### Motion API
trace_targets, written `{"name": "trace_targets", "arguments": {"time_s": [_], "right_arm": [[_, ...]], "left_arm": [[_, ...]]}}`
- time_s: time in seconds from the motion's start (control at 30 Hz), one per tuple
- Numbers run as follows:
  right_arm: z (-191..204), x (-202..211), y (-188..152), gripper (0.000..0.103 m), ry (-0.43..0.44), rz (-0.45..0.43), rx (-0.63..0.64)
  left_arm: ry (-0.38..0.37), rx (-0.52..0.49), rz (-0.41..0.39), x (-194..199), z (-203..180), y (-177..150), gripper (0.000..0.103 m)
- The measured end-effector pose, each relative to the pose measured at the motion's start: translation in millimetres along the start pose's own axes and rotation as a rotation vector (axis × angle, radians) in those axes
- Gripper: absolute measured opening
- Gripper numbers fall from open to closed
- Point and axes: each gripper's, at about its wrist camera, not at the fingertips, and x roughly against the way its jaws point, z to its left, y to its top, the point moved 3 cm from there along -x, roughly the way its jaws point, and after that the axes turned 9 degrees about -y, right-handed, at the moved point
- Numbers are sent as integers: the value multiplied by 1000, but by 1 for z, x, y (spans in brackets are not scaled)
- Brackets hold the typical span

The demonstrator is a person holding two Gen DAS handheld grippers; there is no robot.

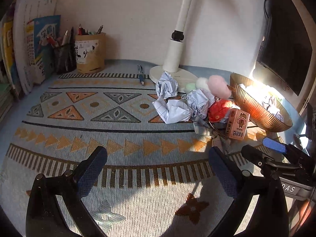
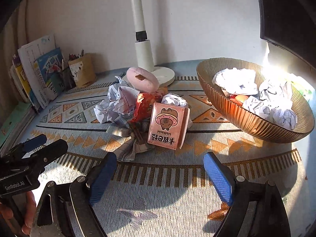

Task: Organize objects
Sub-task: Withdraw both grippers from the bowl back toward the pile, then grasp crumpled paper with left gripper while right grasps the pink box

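A heap lies mid-mat: crumpled paper balls (image 2: pixel 118 100), a red wrapper (image 2: pixel 145 103), a pink plush ring (image 2: pixel 142 79), a checked cloth (image 2: pixel 126 146) and a pink card box (image 2: pixel 166 124) leaning at its front. To the right stands a ribbed copper bowl (image 2: pixel 246 118) holding several paper balls (image 2: pixel 235 81). My right gripper (image 2: pixel 161 158) is open just short of the box, with only mat between its blue pads. My left gripper (image 1: pixel 158 154) is open over bare mat, left of the heap (image 1: pixel 199 100) and box (image 1: pixel 238 125). The bowl (image 1: pixel 252 108) is at the right.
A white lamp (image 1: pixel 174 55) stands behind the heap. A pen (image 1: pixel 141 76) lies by its base. Two pen holders (image 1: pixel 90 53) and upright books (image 1: pixel 29 49) fill the back left corner. A dark monitor (image 1: pixel 286 45) hangs at the right. A hand (image 2: pixel 27 207) holds the left gripper.
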Motion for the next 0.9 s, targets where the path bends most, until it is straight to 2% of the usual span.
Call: {"name": "trace_targets", "arguments": {"time_s": [0.2,0.3,0.4,0.47,0.53,0.6,0.67,0.7,0.73,0.83,0.9], "right_arm": [[-7,0,0,89,-16,-1,-28],[-13,-5,2,89,-33,21,-59],[-18,-15,7,89,15,99,-96],[-23,-19,13,89,66,139,-159],[-23,-24,24,89,88,163,-185],[-18,-35,32,89,57,206,-170],[-13,-44,36,88,28,185,-151],[-10,-47,37,84,12,161,-134],[-7,-49,37,73,6,145,-116],[2,-54,34,66,3,116,-81],[4,-58,35,59,-17,118,-58]], "left_arm": [[69,-42,39,-6,-7,-3,102],[70,-50,62,-8,-7,-3,102],[-70,-33,151,-11,-7,5,102],[-142,-14,148,-6,-6,22,102],[-178,-7,160,-11,-4,41,102],[-225,-40,219,-33,-4,53,102],[-216,-38,257,-59,2,57,102],[-226,-27,276,-71,4,57,101],[-243,-4,283,-81,7,58,101],[-293,52,280,-100,12,59,101],[-292,33,272,-107,9,59,97]]}}
